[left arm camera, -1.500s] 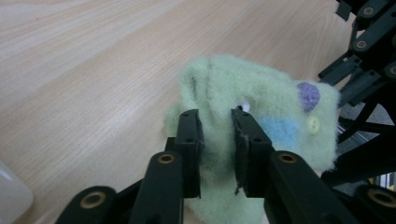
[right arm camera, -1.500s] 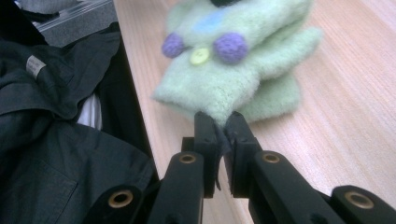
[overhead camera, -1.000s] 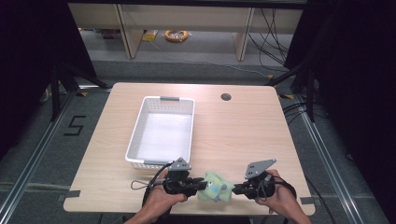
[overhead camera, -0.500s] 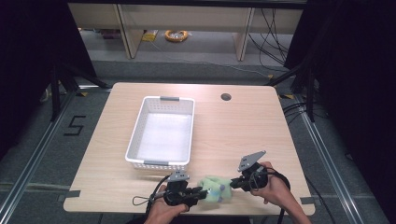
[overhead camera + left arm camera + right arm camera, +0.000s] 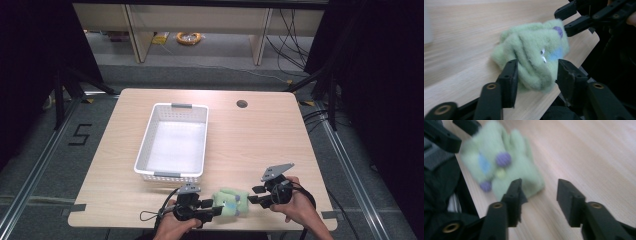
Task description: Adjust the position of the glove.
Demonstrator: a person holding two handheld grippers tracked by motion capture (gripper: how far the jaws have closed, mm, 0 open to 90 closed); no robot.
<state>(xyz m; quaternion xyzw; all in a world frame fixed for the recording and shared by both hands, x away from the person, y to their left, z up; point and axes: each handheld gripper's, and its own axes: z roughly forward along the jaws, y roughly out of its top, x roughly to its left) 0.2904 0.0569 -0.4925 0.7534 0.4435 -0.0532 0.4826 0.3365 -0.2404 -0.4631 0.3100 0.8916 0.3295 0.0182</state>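
Note:
A fuzzy green cloth toy [image 5: 231, 202] with purple and blue spots lies at the table's front edge. My left gripper [image 5: 217, 209] is shut on its near end; in the left gripper view the two jaws press the sides of the toy [image 5: 534, 55], left gripper [image 5: 537, 75]. My right gripper [image 5: 252, 196] stands open just right of the toy, its tips close to it. In the right gripper view the toy [image 5: 501, 170] lies ahead of the right gripper [image 5: 539, 190] and to the left, outside the jaws, with bare wood between them.
A white plastic basket [image 5: 145, 145] stands empty on the left-centre of the wooden table [image 5: 260, 145]. A round cable hole [image 5: 242, 104] sits near the far edge. The toy's near side overhangs the table's front edge.
Both hands have drawn back toward the front edge. The left gripper has pulled the toy slightly nearer, and the right gripper has tilted and come off the toy.

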